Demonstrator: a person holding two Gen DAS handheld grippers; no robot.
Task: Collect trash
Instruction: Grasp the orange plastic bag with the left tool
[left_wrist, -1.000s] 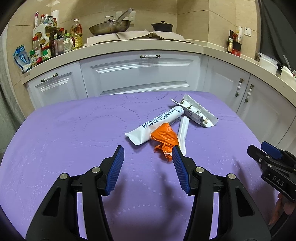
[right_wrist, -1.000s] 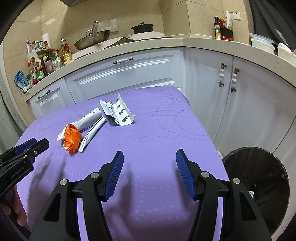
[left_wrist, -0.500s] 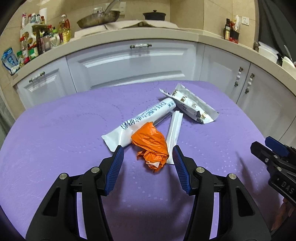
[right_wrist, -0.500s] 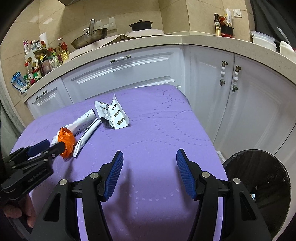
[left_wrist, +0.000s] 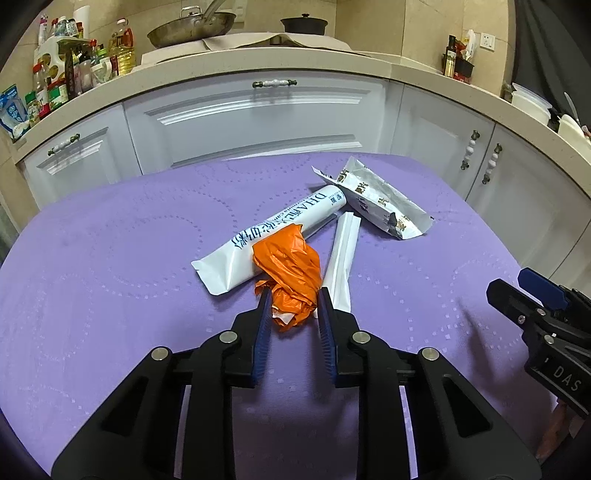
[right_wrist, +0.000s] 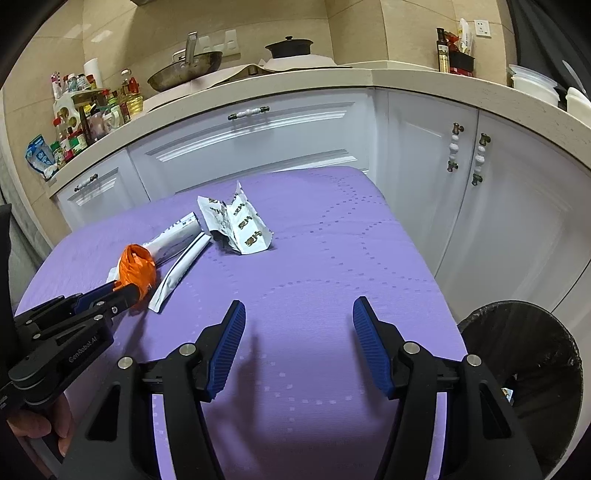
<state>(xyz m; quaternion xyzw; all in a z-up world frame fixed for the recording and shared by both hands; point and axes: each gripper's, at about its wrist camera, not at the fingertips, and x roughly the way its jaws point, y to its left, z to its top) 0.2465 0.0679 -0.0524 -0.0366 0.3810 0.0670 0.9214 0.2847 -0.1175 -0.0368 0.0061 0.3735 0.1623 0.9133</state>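
Trash sits on purple tabletop (left_wrist: 110, 266). Left tool (left_wrist: 291, 299) pinches orange wrapper (left_wrist: 291, 269), which touches white tube (left_wrist: 280, 232) and paper sleeve (left_wrist: 343, 258). Right tool (right_wrist: 298, 314) wide, holding nothing. Bin (right_wrist: 524, 369) beside tabletop edge.

Bare purple quilted tablecloth (right_wrist: 332, 258) lies ahead of the right gripper (right_wrist: 298, 332); black-lined round trash bin (right_wrist: 517, 369) stands beside the table's right edge.

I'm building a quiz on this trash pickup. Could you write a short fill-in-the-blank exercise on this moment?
1. The left tongs are closing on the crumpled ____ bag.
2. The right tongs are ____ and hold nothing.
3. The black bin stands past the table's ____ edge.

Missing words: orange; open; right
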